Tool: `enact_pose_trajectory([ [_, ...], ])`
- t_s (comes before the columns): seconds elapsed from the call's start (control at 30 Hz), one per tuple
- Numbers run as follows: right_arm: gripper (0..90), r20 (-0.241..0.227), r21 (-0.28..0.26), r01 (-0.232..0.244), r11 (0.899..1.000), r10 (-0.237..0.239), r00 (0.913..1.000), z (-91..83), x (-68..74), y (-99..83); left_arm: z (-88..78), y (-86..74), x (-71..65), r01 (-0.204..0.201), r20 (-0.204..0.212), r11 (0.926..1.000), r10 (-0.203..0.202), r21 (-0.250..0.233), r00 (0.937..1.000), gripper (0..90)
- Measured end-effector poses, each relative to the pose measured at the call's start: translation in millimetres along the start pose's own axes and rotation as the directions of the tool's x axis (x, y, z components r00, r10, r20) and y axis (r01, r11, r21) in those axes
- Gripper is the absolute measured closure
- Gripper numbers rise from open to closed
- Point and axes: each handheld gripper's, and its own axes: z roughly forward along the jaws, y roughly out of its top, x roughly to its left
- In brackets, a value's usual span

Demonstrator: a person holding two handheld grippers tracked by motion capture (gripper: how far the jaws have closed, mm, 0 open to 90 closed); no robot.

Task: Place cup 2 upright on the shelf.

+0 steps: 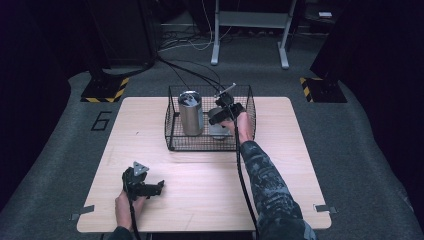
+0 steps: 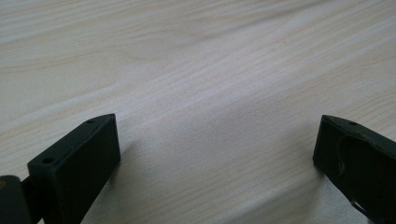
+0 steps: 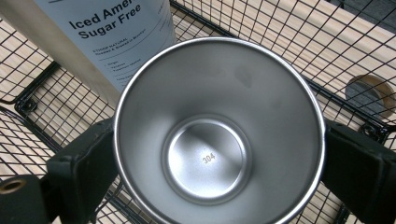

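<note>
A black wire basket (image 1: pixel 200 142) stands at the far middle of the wooden table. Inside it, on the left, is a tall pale can (image 1: pixel 191 114) printed "Sugar Free" (image 3: pixel 116 37). My right gripper (image 1: pixel 218 122) reaches into the basket's right half. In the right gripper view, the right gripper (image 3: pixel 219 158) has its jaws pressed on both sides of an empty steel cup (image 3: pixel 261 107), seen from above beside the can. The cup (image 1: pixel 218 132) sits low in the basket. My left gripper (image 1: pixel 156 188) lies on the table's near left, and its view shows the gripper (image 2: pixel 217 154) open over bare wood.
The table (image 1: pixel 210 185) has broad bare wood between the basket and its near edge. A round hole in the wood (image 3: pixel 369 93) shows just outside the basket mesh (image 3: pixel 261 28). Cables cross the floor behind the table, with striped stand bases (image 1: pixel 105 90) at both far corners.
</note>
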Motion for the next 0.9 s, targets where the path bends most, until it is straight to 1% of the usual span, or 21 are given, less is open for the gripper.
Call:
enact_pose_trajectory([
  [0.03,5.8,-0.002,-0.001,-0.010,1.000,0.010,0.9999,0.5,0.7,0.0,0.0,0.0,0.0,0.000,0.000,1.0000,0.000,0.000,1.0000,0.4],
  [0.07,5.7,-0.002,0.005,0.004,1.000,-0.004,1.0000,0.3,-0.4,-0.5,0.0,0.0,0.0,0.000,0.000,1.0000,0.000,0.000,1.0000,0.5],
  [0.1,5.7,-0.002,0.008,-0.002,1.000,0.002,1.0000,0.4,0.3,-0.8,-0.1,0.0,0.1,-0.002,0.000,1.0000,0.002,0.001,1.0000,0.5],
  [0.17,5.7,0.004,0.006,0.011,1.000,-0.011,0.9999,1.2,1.0,-1.7,0.0,0.0,-0.1,0.001,0.001,1.0000,-0.001,0.000,1.0000,0.4],
  [0.27,5.6,0.008,0.008,0.016,1.000,-0.016,0.9998,2.3,1.5,-3.8,0.0,-0.1,-0.1,0.001,0.001,1.0000,-0.001,0.000,1.0000,0.5],
  [0.43,5.4,0.007,0.008,-0.011,1.000,0.011,0.9999,2.2,0.7,-5.3,0.0,-0.1,-0.1,0.001,0.001,1.0000,-0.001,0.000,1.0000,0.5],
  [0.57,3.9,0.006,0.012,-0.006,1.000,0.006,1.0000,1.1,2.7,-5.0,0.0,-0.1,-0.3,0.004,0.000,1.0000,-0.004,-0.001,1.0000,0.5],
  [0.63,0.6,-0.007,0.003,-0.011,1.000,0.011,0.9999,-1.2,3.3,-4.6,-0.1,0.0,0.2,-0.003,-0.002,1.0000,0.003,0.001,1.0000,0.5],
  [0.7,0.0,-0.007,-0.001,-0.017,1.000,0.017,0.9998,-4.2,4.7,-3.6,0.0,0.0,0.1,-0.002,-0.003,1.0000,0.002,-0.001,1.0000,0.4],
  [0.73,0.0,-0.006,0.001,-0.006,1.000,0.006,1.0000,-6.5,4.2,-3.2,-0.2,0.0,0.3,-0.005,-0.003,1.0000,0.005,0.001,1.0000,0.5],
  [0.8,0.0,-0.014,-0.014,-0.009,1.000,0.009,0.9999,-11.9,4.4,-3.3,-0.1,0.1,0.4,-0.006,-0.004,1.0000,0.006,-0.001,1.0000,0.5],
  [0.87,0.0,-0.017,-0.039,0.002,0.999,-0.003,0.9999,-19.1,4.9,-3.1,0.0,0.1,0.6,-0.008,-0.005,1.0000,0.008,-0.001,1.0000,0.4],
  [0.9,0.0,-0.016,-0.051,0.009,0.999,-0.010,0.9998,-23.2,5.9,-3.2,0.5,0.0,0.0,0.001,-0.006,1.0000,-0.001,-0.009,1.0000,0.5],
])
